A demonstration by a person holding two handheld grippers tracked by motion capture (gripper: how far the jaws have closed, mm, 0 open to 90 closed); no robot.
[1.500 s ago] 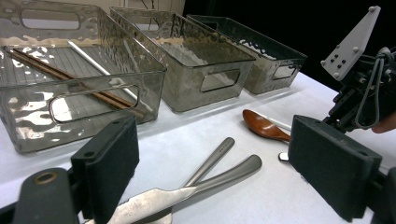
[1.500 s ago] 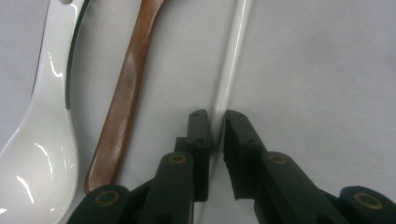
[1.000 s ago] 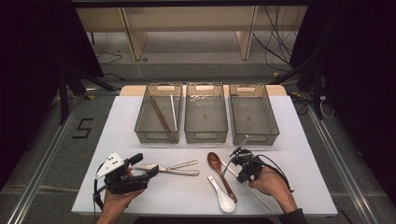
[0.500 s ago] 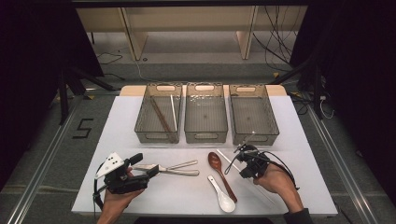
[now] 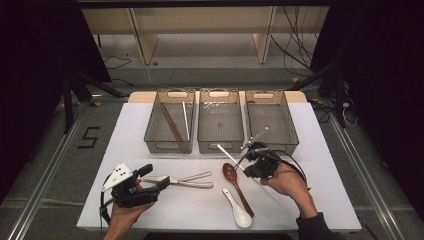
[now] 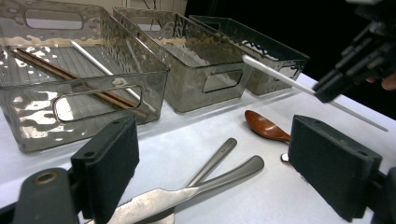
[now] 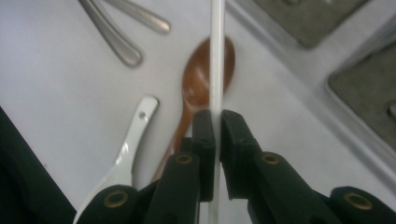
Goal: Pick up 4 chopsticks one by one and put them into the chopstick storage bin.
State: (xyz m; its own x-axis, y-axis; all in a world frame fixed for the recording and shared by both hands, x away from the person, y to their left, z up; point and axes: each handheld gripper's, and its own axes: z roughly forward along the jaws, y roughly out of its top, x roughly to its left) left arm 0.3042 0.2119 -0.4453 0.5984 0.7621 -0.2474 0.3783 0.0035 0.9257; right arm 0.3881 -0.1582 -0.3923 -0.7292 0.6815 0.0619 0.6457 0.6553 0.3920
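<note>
My right gripper [image 5: 250, 159] is shut on a white chopstick [image 5: 226, 151] and holds it off the table in front of the middle bin [image 5: 220, 142]. In the right gripper view the pads [image 7: 204, 133] pinch the chopstick [image 7: 216, 56] above a brown wooden spoon [image 7: 201, 79] and a white ceramic spoon [image 7: 133, 140]. My left gripper [image 5: 155, 176] rests open at the front left. Its jaws stand wide on either side of a steel knife [image 6: 187, 193] lying on the table, without pressing it. The right gripper [image 6: 355, 65] with the chopstick [image 6: 275, 74] shows in the left gripper view.
Three clear grey bins stand in a row at the back. The left bin [image 5: 152, 137] holds brown chopsticks [image 5: 172, 127] and a white chopstick [image 5: 185, 120]. A second steel handle [image 5: 195, 176] lies beside the knife. The wooden spoon [image 5: 235, 182] and ceramic spoon [image 5: 236, 210] lie front centre.
My right gripper has risen with the white chopstick, lifting it off the table toward the bins. The left gripper has stayed in place.
</note>
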